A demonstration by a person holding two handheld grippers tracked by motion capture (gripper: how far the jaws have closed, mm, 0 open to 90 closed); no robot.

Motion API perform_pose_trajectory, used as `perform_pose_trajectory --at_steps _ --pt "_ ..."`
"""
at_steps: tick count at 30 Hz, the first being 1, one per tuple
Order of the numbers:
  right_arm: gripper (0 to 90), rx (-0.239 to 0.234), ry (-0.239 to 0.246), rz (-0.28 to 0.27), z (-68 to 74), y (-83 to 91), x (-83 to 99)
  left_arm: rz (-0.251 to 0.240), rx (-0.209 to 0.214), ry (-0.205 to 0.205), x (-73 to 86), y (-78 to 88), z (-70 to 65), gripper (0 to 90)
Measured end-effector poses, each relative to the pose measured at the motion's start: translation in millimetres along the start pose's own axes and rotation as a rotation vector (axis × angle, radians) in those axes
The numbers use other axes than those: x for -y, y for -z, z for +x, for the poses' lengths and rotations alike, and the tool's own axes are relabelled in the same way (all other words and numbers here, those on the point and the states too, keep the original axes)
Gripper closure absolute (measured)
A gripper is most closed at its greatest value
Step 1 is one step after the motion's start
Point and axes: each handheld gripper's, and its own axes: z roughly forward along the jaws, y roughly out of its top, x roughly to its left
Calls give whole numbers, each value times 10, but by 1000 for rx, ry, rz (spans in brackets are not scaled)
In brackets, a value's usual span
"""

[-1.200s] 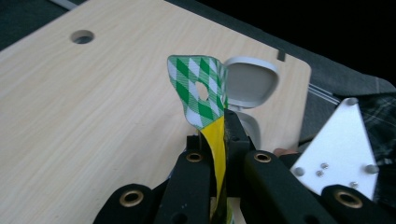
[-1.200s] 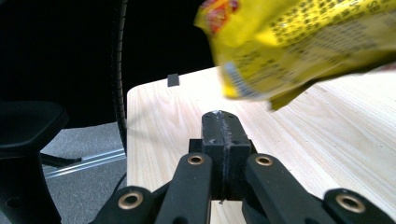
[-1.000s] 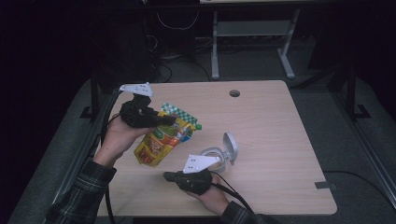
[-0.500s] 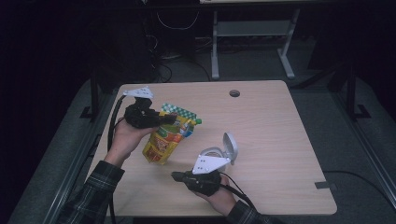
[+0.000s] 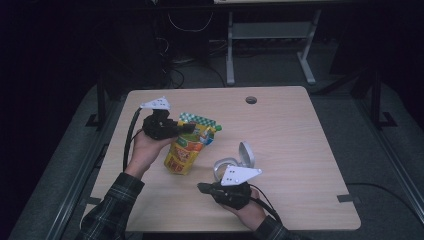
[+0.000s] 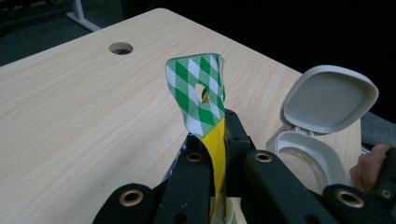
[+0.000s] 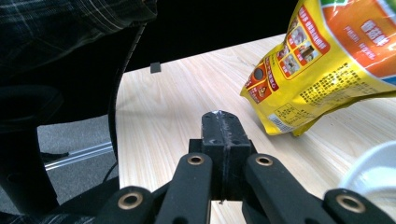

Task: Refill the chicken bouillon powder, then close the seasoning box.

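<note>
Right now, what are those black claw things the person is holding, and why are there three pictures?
They are grippers: hand-held tongs with two black jaws each. A person at a wooden table holds one in each hand. One picture comes from a camera high above the table. The other two come from small cameras riding on the grippers, looking along their jaws.

The left gripper is shut on the green checked top edge of a yellow snack bag; in its own view the bag's top sticks up between the jaws. The bag's bottom corner seems to rest on the table. The right gripper is shut and holds nothing. Beside it stands a small grey tub with its flip lid open.
</note>
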Motion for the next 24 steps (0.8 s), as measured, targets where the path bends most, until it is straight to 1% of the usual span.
perform_pose_trajectory --at_steps 1,3,4,6,8,9,12,13,16,22,24 --pt "899 4 -3 2 -6 14 6 -1 -1 0 22 -4 7 900" --pt "900 10 -10 3 -22 43 12 3 2 -19 67 -7 21 900" --pt "900 14 -7 5 -33 61 14 -7 12 -15 84 9 23 900" --pt "899 24 -7 6 -55 94 17 -11 14 -15 105 48 6 898" --pt "899 31 -13 5 -73 124 19 -12 2 -45 123 86 -1 896" --pt "899 35 -18 4 -82 143 22 -11 3 -47 131 100 -2 896" --pt "900 44 -17 10 -114 171 30 -17 6 -37 164 145 -6 896" --pt "900 46 -24 14 -117 182 34 -17 6 -34 172 160 -8 896" --pt "899 48 -25 17 -126 197 43 -19 7 -32 200 203 -12 895" --pt "899 54 -25 18 -125 229 42 -21 -5 -34 277 320 -37 887" --pt "900 54 -24 18 -124 240 40 -21 -3 -39 317 380 -46 885"
